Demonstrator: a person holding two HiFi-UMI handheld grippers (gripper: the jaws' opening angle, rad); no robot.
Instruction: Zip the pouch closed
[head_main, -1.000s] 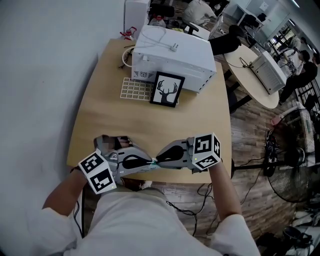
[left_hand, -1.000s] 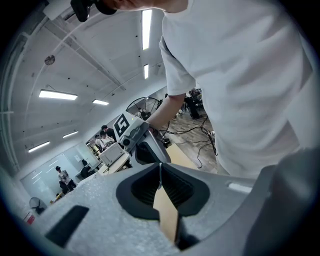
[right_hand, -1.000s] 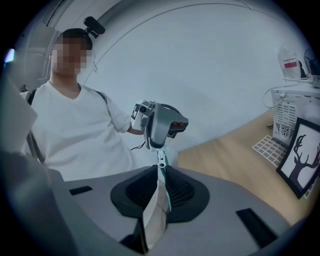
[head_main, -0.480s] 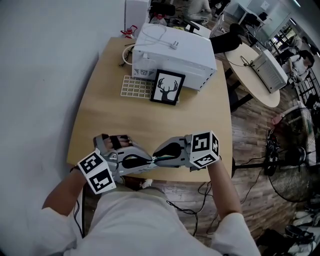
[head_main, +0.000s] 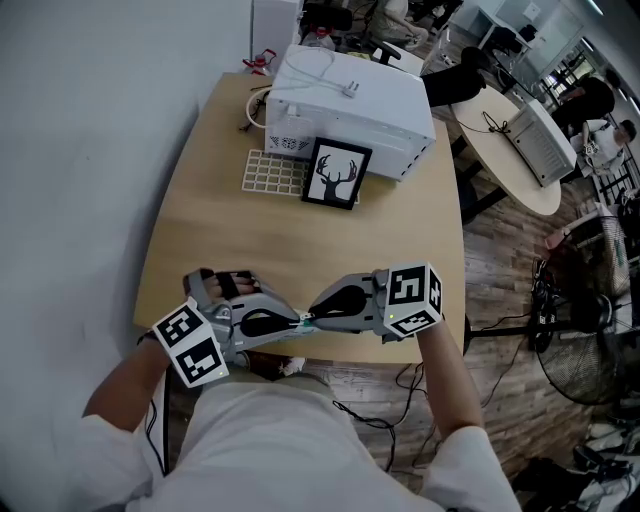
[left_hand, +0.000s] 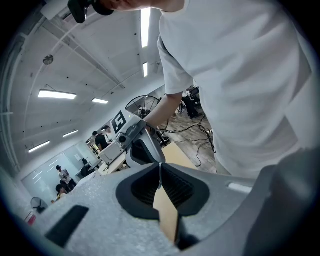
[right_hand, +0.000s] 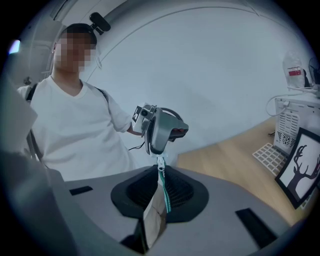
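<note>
Zipping at near edge of table | pinching pouch in left claw | just squeezing right claw shut on it (by zip pull) | next: slide pull along

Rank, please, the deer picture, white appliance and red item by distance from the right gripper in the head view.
From the right gripper, fingers just closed further on the pouch:
1. Deer picture, mid-table.
2. White appliance, behind it.
3. Red item, far left corner.
</note>
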